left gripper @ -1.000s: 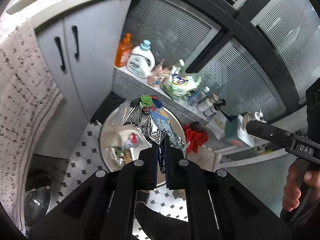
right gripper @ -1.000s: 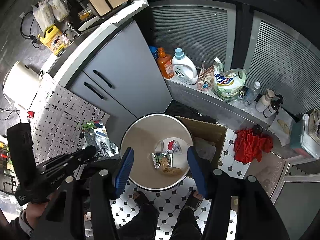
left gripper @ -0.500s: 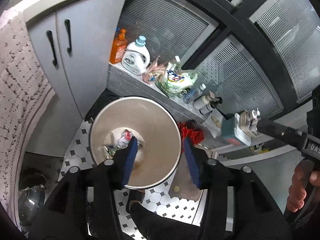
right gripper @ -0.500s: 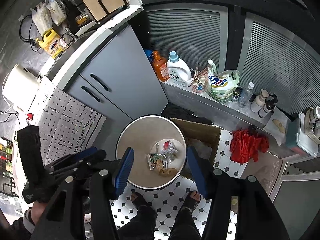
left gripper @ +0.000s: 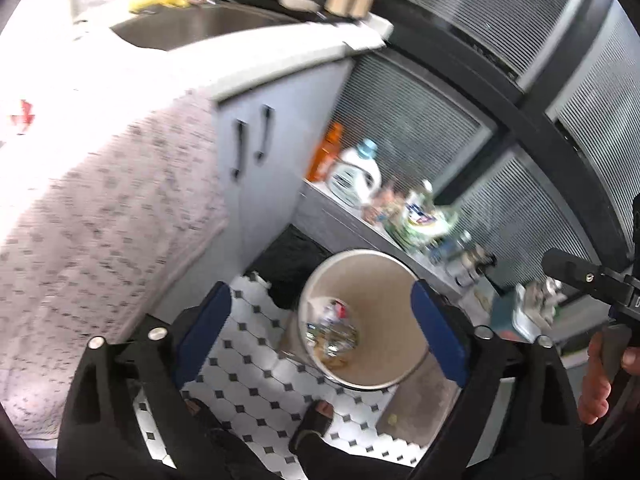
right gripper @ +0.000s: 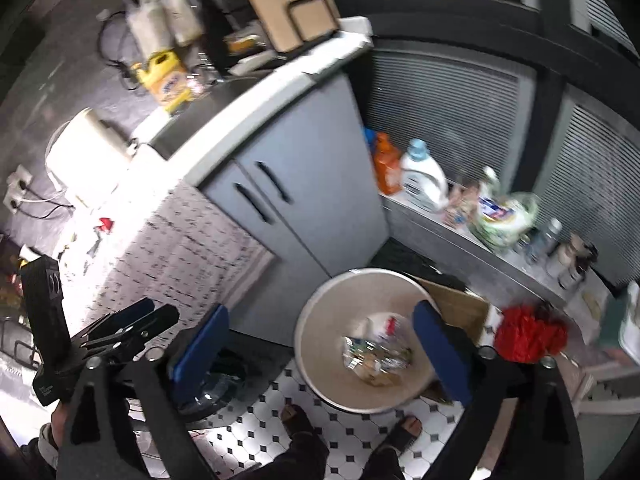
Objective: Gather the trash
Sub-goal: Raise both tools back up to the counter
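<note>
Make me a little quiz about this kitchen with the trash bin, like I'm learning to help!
1. True or false: the wrappers lie at the bottom of the round bin.
2. What is between the fingers of the left gripper? A) a wrapper B) nothing C) a bottle
3. Fill in: the red cloth lies to the ____ of the bin in the right wrist view.

Key: 1. True. 2. B; its jaws are opening, and so are those of the right gripper, also with nothing between them. 3. right.
</note>
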`<state>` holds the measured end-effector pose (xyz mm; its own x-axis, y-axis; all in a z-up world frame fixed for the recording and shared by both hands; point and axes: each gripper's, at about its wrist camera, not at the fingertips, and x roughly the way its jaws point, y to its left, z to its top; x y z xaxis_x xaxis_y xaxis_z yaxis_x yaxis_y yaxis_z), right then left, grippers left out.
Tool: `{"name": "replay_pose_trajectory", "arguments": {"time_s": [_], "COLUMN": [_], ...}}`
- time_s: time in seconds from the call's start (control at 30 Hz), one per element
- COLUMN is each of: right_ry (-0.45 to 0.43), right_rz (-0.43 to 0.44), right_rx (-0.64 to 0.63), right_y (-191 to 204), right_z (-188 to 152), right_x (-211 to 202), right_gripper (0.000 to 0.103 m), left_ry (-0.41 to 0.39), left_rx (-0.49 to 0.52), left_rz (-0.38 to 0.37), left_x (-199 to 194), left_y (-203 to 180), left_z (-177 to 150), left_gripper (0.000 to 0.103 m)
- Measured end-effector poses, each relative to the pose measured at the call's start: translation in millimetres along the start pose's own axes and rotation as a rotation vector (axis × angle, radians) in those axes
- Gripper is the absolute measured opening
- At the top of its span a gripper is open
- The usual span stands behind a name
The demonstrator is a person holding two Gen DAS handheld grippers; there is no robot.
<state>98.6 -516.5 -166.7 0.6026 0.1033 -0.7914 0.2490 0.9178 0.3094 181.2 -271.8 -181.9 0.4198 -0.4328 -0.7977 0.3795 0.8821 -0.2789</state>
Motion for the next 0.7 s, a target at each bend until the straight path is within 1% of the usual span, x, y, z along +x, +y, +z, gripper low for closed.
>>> {"name": "replay_pose_trajectory", "arguments": {"time_s": [0.13, 0.23, 0.37, 0.47, 0.57, 0.7], "right_ry": [-0.021, -0.044, -0.098, -0.116, -0.128, -0.135], "right_rz": [0.036, 0.046, 0.051, 0.054, 0.075, 0.081], "right_rx": [-0.047, -0.078, -0.125, -0.160, -0.189, -0.221], "right_y": [40, 71, 112, 139, 165, 203], "right_z": [10, 15, 19, 24, 29, 35], "right_x": [7, 12, 14, 20, 25, 35], "right_gripper": [0.095, 0.095, 0.095, 0.096, 0.096, 0.096], "left_ry": [-0.053, -0.090, -0.130, -0.156, -0.183, -0.224], "left_rx": [-0.049, -0.089, -0.131, -0.158, -0.187, -0.243], "left_rz": [0.050, 0.093, 0.136, 0.169, 0.198, 0.244], "left_x": [-27, -48, -75, -93, -108, -129], "left_y": [37, 66, 102, 130, 155, 191], "left_z": [3, 6, 8, 11, 12, 13], "left_gripper": [0.097, 0.097, 0.097, 0.097, 0.097, 0.097]}}
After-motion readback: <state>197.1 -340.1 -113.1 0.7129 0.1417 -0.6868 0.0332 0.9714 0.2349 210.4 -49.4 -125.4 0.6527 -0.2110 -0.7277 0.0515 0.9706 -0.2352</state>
